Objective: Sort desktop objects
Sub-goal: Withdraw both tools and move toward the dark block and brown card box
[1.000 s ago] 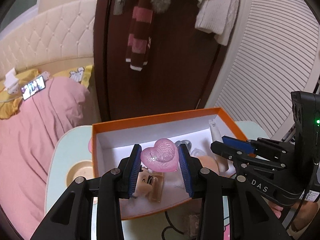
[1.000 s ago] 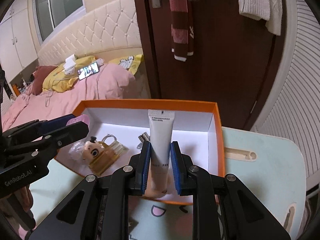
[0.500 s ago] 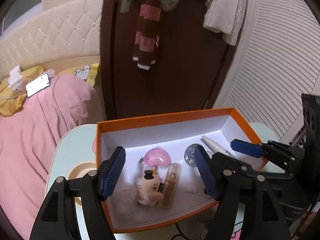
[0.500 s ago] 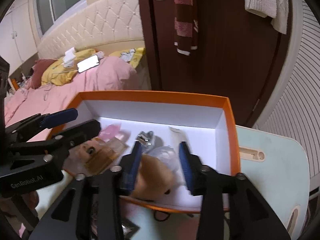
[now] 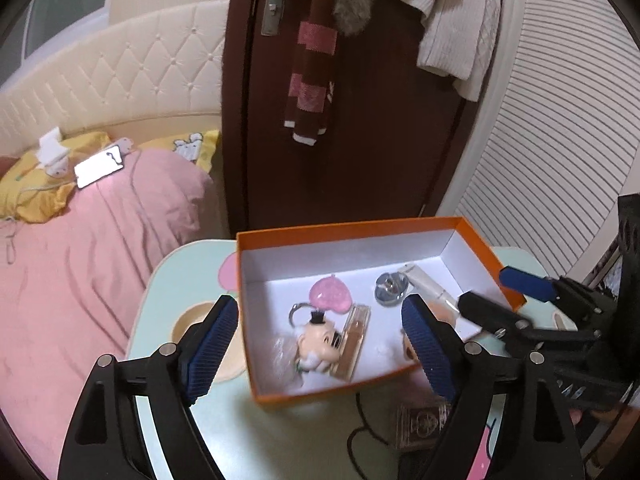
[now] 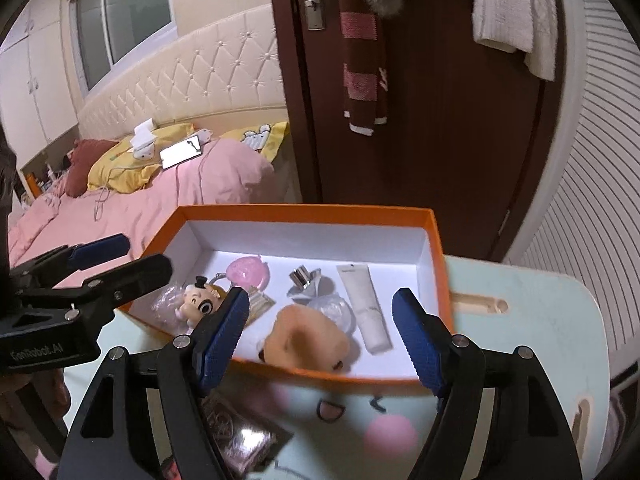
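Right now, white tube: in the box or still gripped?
In the box. The white tube lies flat on the orange box floor; the right gripper is open, empty.

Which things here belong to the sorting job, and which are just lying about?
Part of the job:
orange cardboard box
pink heart-shaped trinket
white squeeze tube
cartoon figure keychain

Just lying about:
striped maroon scarf
white phone on the bed
cream knitted sweater

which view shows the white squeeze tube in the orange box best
The right wrist view: the white squeeze tube lies fully visible on the floor of the orange box. In the left wrist view only its upper part shows; a black finger hides the rest.
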A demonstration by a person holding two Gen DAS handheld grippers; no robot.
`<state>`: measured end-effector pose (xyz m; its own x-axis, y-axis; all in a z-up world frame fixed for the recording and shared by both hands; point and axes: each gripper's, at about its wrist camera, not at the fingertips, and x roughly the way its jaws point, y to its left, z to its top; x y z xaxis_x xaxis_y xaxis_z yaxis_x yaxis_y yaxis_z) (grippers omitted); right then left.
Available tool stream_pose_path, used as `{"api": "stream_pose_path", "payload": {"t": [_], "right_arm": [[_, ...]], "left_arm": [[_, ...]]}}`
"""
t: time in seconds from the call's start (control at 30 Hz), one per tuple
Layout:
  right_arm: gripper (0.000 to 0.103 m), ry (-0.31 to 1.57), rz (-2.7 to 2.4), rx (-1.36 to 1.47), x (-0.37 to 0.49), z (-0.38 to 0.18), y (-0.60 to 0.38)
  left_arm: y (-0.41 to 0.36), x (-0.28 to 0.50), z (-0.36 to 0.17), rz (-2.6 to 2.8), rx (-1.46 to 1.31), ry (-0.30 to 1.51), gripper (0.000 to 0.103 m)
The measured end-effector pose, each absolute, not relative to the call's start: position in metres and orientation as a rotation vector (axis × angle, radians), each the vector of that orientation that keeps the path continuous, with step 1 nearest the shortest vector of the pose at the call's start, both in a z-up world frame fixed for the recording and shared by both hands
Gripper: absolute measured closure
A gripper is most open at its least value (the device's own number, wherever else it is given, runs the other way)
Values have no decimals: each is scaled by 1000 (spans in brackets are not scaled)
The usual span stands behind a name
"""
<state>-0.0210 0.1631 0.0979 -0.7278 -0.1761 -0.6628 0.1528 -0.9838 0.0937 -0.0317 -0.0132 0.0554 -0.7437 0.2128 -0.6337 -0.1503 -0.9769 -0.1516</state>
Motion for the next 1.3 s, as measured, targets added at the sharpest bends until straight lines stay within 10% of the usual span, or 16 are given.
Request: {"api": "stream_pose_path", "payload": {"t": [0.7,0.77,1.0,1.3], "right_arm": [[28,-43,-2755,1424,54,46,192],[24,-43,-2758,1398,56,45,192],[0,92,-2812,1349,58,35,181],[0,96,-2810,1348,58,33,182]], "left_arm": [[-11,32,-27,2798,-1356,-28,14],[-13,34,-33,2853,-1320,16,0],[-25,33,-42,2865,-1269,-37,0],[-23,35,-38,2856,-1271,-25,0]]}}
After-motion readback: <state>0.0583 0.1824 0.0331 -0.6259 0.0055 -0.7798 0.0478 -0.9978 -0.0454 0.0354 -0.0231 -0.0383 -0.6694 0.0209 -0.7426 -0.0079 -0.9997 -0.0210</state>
